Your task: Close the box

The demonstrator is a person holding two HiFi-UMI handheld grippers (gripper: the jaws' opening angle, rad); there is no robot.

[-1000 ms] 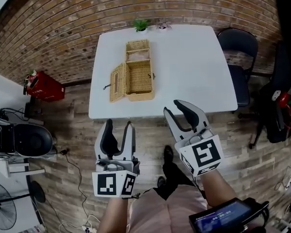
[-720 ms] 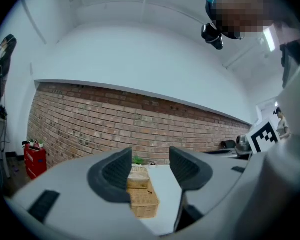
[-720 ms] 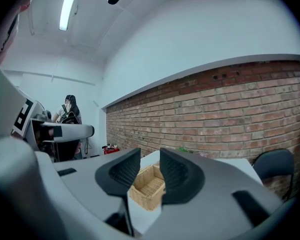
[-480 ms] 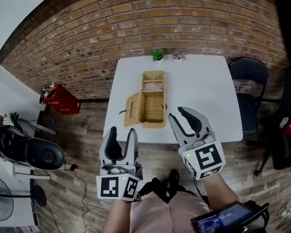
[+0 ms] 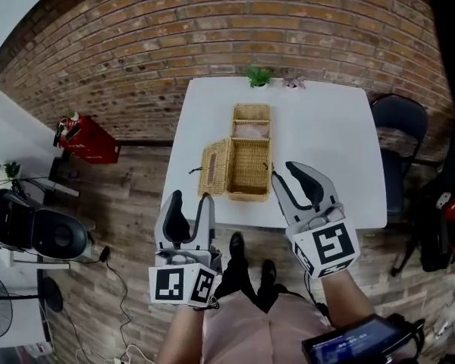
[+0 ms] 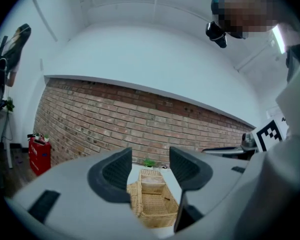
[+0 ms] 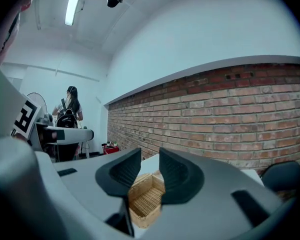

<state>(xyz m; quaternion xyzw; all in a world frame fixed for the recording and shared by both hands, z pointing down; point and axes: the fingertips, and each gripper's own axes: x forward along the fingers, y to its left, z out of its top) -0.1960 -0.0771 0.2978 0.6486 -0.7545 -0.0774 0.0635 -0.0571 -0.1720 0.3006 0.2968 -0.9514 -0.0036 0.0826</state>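
Wicker box (image 5: pixel 250 171) lengthwise toward brick wall (image 5: pixel 212 29)

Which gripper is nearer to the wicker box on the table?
Right. In the head view the right gripper appears beside the near right corner of the wicker box, over the table edge. The left gripper is farther back, short of the table, below the open lid.

In its own view, the right gripper's (image 7: pixel 149 158) fingers (image 7: pixel 177 179) cover the box's (image 7: pixel 145 200) sides (only the middle shows).
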